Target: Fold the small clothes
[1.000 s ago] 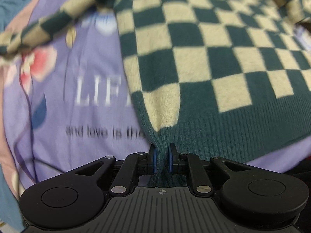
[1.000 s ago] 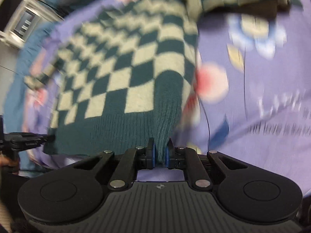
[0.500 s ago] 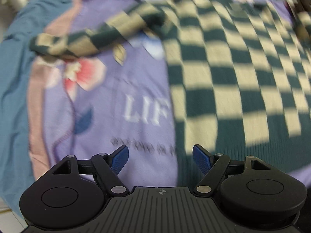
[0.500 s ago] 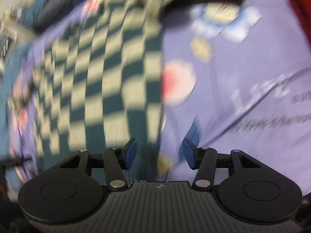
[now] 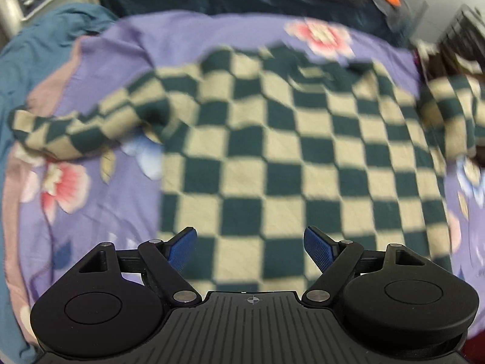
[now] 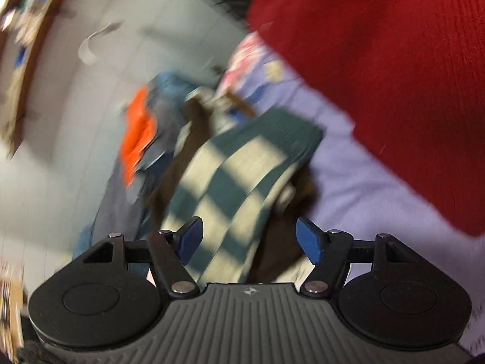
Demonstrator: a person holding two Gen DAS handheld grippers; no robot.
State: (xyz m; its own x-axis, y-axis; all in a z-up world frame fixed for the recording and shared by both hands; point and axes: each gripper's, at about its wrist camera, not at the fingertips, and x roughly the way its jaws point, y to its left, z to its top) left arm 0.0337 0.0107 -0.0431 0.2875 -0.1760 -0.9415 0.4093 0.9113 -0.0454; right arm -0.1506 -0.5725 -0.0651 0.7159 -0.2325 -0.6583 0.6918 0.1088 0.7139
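Checkered sweater [image 5: 272, 157] flat, beyond open jaws

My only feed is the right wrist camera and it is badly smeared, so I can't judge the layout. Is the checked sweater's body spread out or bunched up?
Observer: Spread out. In the left wrist view the checked sweater lies open and flat on the purple floral sheet.
Operator: Where is the sleeve I can't see?
Observer: That sleeve stretches sideways toward the picture's left, not yet folded in over the body.
Operator: Is the left gripper holding anything?
Observer: No. The left gripper has just opened its jaws. They stand wide above the sweater and grip nothing.
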